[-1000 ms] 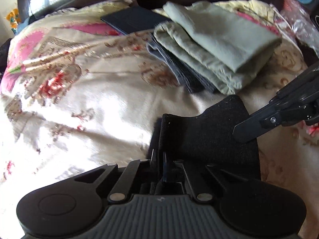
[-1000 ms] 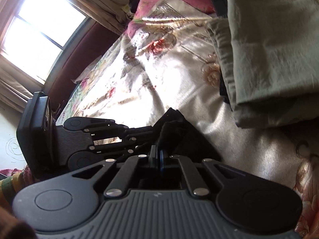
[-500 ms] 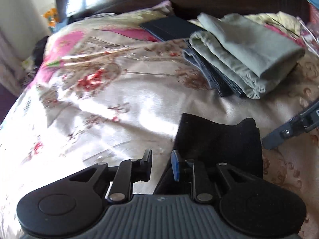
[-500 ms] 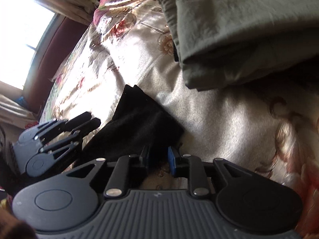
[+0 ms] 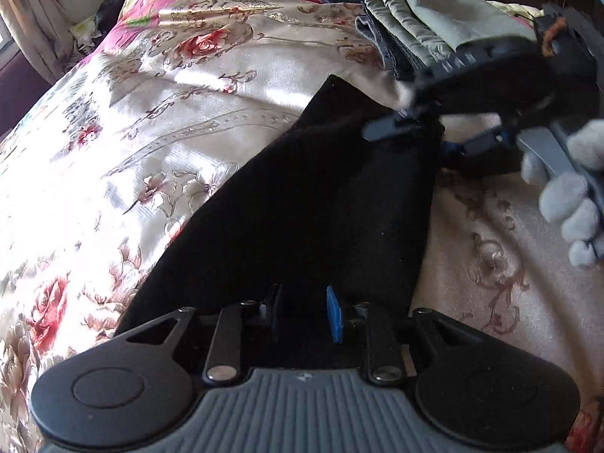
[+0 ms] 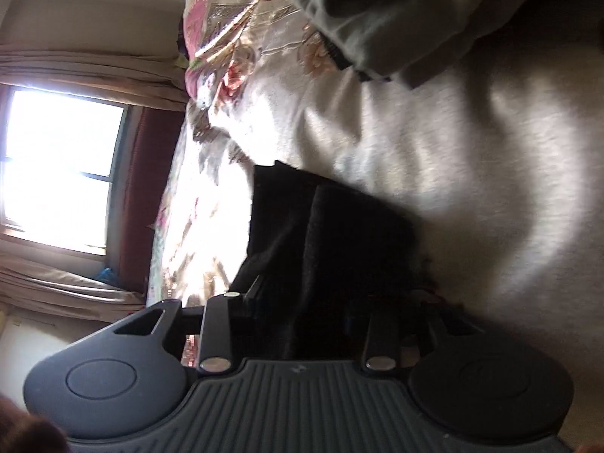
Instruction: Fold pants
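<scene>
Since 1 s ago: both grippers, then pinched shut on the pants, now stand parted; pants lie spread flatter and longer on the bed.

Left gripper (image 5: 304, 313): jaws part open, gap clear between black finger and blue pad, nothing clamped; pants (image 5: 302, 204) lie under and ahead of it. Right gripper (image 5: 406, 126): jaws opening, over the far corner of the pants; whether cloth sits between the pads, can't tell, view dark/blurred. Gloved hand (image 5: 570, 196), grey knit, holds its handle.

Pants: black, matte, fuzzy knit, folded to a long tapering slab, wide end near left gripper, narrow end toward the stack (image 5: 434, 26). Right wrist view shows a lengthwise fold ridge.

Bed (image 5: 151, 132): glossy satin cover, cream w/ red-pink floral print, shallow creases. Stack: folded sage-green cloth atop dark grey/navy pieces, just beyond the pants, apart from them. Window (image 6: 56, 166) bright, w/ beige curtains.
</scene>
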`<state>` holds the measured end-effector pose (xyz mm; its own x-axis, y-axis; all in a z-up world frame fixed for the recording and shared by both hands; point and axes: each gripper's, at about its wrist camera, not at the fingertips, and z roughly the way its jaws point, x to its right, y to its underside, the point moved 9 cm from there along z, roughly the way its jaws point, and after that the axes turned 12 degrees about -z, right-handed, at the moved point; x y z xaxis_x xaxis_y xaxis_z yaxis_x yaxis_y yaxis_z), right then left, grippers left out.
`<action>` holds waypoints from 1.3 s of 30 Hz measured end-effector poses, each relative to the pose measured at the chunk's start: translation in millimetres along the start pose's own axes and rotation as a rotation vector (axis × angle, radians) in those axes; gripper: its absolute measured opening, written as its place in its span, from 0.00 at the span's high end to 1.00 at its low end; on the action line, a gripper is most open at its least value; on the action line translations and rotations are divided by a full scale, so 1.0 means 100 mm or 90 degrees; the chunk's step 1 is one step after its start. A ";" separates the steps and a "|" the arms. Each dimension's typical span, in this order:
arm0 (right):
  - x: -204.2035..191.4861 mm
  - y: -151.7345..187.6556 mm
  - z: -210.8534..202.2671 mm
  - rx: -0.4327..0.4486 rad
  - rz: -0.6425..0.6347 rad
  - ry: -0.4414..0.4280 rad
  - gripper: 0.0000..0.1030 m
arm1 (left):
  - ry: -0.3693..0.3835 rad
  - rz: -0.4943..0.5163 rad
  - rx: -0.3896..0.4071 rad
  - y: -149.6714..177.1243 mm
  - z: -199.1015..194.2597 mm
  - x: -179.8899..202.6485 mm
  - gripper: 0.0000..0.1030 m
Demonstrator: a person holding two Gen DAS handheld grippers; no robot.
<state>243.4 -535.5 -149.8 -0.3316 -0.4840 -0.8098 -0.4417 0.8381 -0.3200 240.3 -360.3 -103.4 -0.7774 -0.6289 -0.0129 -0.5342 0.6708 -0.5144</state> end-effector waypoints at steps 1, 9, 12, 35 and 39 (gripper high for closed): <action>-0.04 0.01 0.10 -0.008 -0.011 -0.009 0.70 | -0.002 -0.003 0.000 0.00 0.01 0.00 0.61; -0.06 -0.09 -0.07 -0.035 0.023 0.003 0.95 | 0.003 -0.027 0.016 -0.02 0.01 0.14 0.61; 0.09 -0.19 -0.35 -0.026 -0.002 0.063 0.95 | 0.047 -0.045 0.023 -0.05 -0.03 0.39 0.60; -1.17 -0.05 -1.04 -0.001 -0.469 0.567 0.72 | -0.260 -0.215 0.088 1.85 -1.73 -2.10 0.56; -2.45 0.82 -0.02 -0.176 -0.583 0.216 0.70 | -0.290 -0.283 0.066 2.23 -1.74 -2.38 0.56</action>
<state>287.0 -348.6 23.8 0.0311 -0.9929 -0.1144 -0.8081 0.0424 -0.5876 248.0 7.4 -66.1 -0.2584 -0.9572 -0.1306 -0.7199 0.2809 -0.6347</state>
